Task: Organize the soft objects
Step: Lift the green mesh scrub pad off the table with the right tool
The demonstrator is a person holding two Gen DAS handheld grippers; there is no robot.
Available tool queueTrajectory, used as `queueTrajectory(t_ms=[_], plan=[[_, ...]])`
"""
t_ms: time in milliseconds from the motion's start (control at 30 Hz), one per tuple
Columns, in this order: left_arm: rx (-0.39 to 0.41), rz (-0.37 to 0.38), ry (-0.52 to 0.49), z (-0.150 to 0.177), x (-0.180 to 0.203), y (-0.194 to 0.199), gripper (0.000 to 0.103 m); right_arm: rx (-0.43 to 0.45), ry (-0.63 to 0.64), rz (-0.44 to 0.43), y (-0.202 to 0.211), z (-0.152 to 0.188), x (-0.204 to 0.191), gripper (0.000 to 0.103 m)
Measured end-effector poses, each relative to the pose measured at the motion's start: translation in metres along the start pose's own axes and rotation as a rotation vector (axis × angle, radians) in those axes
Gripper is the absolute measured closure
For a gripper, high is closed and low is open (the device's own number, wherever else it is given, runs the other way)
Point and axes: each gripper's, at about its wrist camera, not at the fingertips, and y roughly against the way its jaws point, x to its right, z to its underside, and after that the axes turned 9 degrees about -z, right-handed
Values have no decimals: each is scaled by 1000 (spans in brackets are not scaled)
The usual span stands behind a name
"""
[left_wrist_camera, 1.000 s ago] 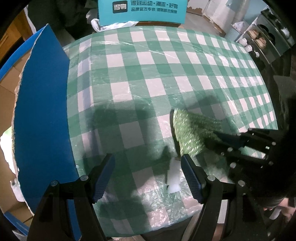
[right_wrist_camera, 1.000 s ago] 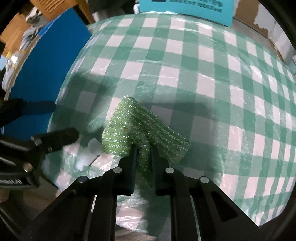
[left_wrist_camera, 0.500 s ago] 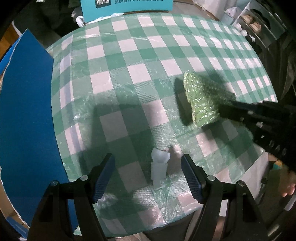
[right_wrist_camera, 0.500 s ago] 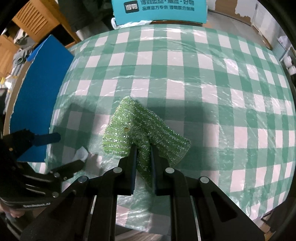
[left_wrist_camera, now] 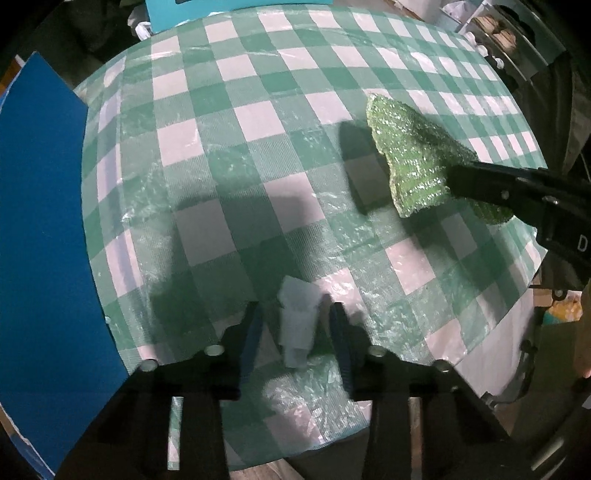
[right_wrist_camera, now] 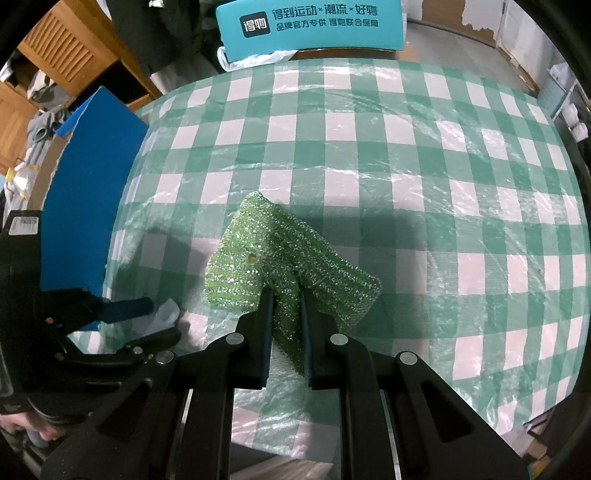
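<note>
Left wrist view: the left gripper (left_wrist_camera: 295, 328) is closing around a white paper scrap (left_wrist_camera: 297, 325) lying at the near edge of the checkered tablecloth (left_wrist_camera: 258, 155). Farther right, the right gripper (right_wrist_camera: 284, 295) pinches a green scouring cloth (left_wrist_camera: 410, 155); beyond, a teal box (right_wrist_camera: 310, 26).

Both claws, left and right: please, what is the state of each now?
Left claw: closing around the small white folded paper piece, not yet pressing.
Right claw: shut on the glittery green knitted scrubbing cloth.
</note>
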Motion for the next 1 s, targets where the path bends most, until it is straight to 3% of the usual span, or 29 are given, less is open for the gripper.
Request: queueTrajectory(t_ms=[133, 200, 533, 1000], plan=[[4, -13, -21, 5, 5, -3, 85, 5, 0, 1, 2, 1, 0, 91], [12, -15, -27, 6, 8, -2, 87, 10, -2, 1, 3, 1, 0, 91], [57, -26, -35, 7, 22, 13, 87, 38, 7, -7, 16, 1, -6, 91], [152, -66, -7, 19, -2, 61, 87, 86, 36, -17, 41, 0, -20, 91]])
